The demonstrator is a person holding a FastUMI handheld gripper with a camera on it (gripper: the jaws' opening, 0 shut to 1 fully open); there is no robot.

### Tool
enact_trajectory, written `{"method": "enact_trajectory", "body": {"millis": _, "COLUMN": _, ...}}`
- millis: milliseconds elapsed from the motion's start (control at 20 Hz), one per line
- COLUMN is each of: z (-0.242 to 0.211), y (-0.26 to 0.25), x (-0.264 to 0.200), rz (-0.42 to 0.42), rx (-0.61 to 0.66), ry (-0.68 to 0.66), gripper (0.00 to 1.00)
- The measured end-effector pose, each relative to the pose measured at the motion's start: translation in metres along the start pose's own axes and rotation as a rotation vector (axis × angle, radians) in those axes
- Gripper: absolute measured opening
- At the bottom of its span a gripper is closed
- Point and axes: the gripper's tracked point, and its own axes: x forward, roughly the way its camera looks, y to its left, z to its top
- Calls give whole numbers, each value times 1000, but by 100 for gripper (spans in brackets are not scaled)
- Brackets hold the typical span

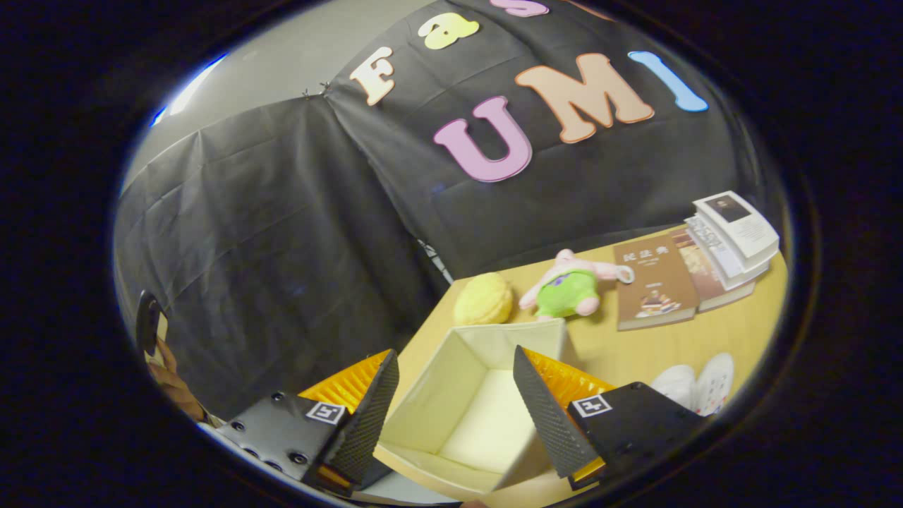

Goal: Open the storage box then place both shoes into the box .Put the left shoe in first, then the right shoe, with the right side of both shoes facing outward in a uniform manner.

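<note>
The gripper [451, 402] hangs above the open storage box [473, 402], its two fingers spread wide apart and pinching nothing, one to each side of the box's mouth, which shows between them. The box is pale cream, lid off, with its bare floor and inner walls in plain sight and nothing lying inside; it sits at the near end of a light wooden table [656, 353]. Each finger mount carries a small square black-and-white marker (a coded tag, not readable writing). The pair of white shoes [698, 384] stands on the table beside the outer finger, close to the box but apart from it, the two shoes side by side and touching or nearly so. Just beyond the box lie a yellow plush ball [483, 298] and, next to it, a pink-and-green plush toy [568, 286]. Farther along the table rests a brown book [652, 282] whose cover bears printed characters too small to make out, and past it a stack of books [734, 243] with a white one on top. A person's hand [173, 381] shows low at the side of the other finger.
</note>
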Motion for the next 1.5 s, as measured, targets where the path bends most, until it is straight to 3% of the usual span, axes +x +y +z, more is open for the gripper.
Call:
{"method": "enact_trajectory", "body": {"millis": 300, "z": 2, "y": -105, "x": -50, "rz": -159, "rx": -84, "ry": -5, "gripper": 100}}
{"method": "enact_trajectory", "body": {"millis": 750, "z": -32, "y": -193, "x": -84, "rz": -257, "rx": -146, "ry": 107, "gripper": 100}}
{"method": "enact_trajectory", "body": {"millis": 1050, "z": -80, "y": -227, "x": -83, "rz": -252, "rx": -221, "ry": 261, "gripper": 100}}
{"method": "enact_trajectory", "body": {"millis": 1250, "z": -108, "y": -226, "x": -79, "rz": -199, "rx": -287, "ry": 359, "gripper": 99}}
{"method": "enact_trajectory", "body": {"millis": 1450, "z": -131, "y": -231, "x": -72, "rz": -166, "rx": -362, "ry": 454, "gripper": 90}}
{"method": "enact_trajectory", "body": {"millis": 1500, "z": -140, "y": -233, "x": -71, "rz": -163, "rx": -381, "ry": 493, "gripper": 84}}
